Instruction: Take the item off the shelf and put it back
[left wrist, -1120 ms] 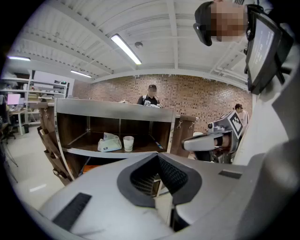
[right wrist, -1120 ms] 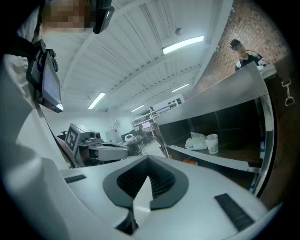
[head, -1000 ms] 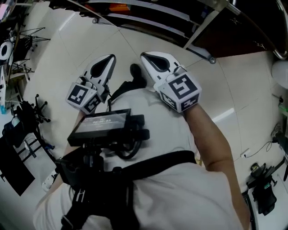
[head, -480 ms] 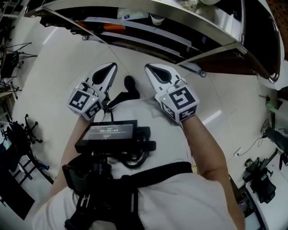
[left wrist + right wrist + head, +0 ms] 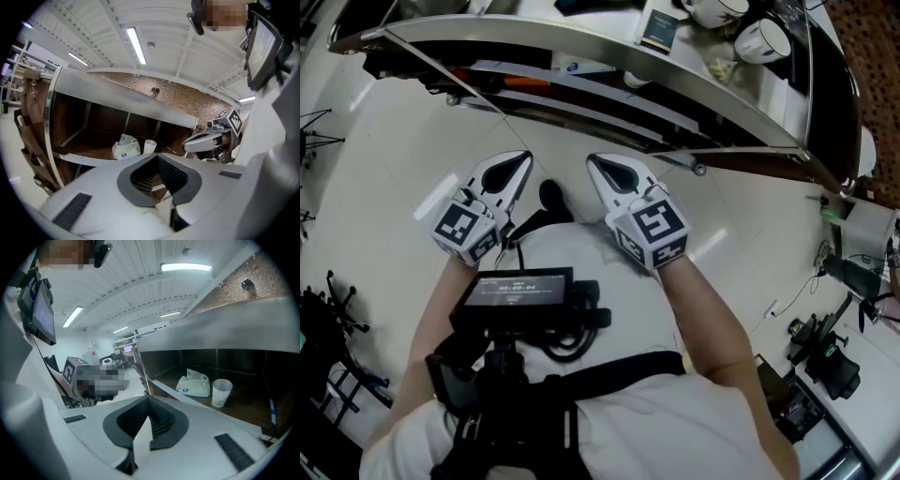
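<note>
Both the left gripper (image 5: 521,159) and right gripper (image 5: 592,161) are hovering clenched and empty before the shelf (image 5: 253,404), where a pack (image 5: 193,384) and cup (image 5: 221,392) are sitting. Pickup is seemingly only beginning; one gripper needs opening and reaching in.

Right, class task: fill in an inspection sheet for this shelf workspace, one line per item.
Surface: dark shelf board in a steel-edged unit.
Job's things: white soft pack and paper cup side by side on the shelf, untouched.
Clutter: two white mugs on the unit's top.
Grippers: left gripper and right gripper, fingers together, empty, short of the shelf.
Cables: black cable looped on the chest rig.
Surroundings: white floor, black stands.
</note>
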A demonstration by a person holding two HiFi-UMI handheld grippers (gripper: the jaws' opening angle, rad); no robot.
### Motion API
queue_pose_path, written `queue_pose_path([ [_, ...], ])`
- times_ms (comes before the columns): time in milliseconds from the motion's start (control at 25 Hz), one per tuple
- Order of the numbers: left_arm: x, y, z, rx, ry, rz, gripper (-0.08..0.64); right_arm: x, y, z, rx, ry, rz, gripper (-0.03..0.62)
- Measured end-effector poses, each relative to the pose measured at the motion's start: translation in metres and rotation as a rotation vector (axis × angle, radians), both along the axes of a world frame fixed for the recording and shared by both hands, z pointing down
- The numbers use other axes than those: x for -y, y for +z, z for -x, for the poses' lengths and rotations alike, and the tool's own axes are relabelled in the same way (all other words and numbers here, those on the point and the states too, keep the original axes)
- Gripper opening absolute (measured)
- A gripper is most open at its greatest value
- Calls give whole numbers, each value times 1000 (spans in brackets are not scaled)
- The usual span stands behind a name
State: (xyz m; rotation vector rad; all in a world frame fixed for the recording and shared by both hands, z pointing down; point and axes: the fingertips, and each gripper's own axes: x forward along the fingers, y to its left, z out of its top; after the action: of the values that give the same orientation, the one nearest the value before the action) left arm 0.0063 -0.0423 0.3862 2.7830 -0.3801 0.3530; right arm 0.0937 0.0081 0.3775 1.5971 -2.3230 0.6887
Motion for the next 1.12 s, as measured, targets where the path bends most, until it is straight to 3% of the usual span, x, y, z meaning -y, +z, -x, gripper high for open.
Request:
queue_pose_path([
  [280,16,-1,-4,-31,56,5,0,16,7,-8,-50,70,38,6],
  [560,23,-2,-4,-40,59,-17,0,36,2,-3,-53,52,5,6],
  [1120,30,-8,-11,-20,-54,-9,0,44,4,-17,-47,-4,-21,6],
])
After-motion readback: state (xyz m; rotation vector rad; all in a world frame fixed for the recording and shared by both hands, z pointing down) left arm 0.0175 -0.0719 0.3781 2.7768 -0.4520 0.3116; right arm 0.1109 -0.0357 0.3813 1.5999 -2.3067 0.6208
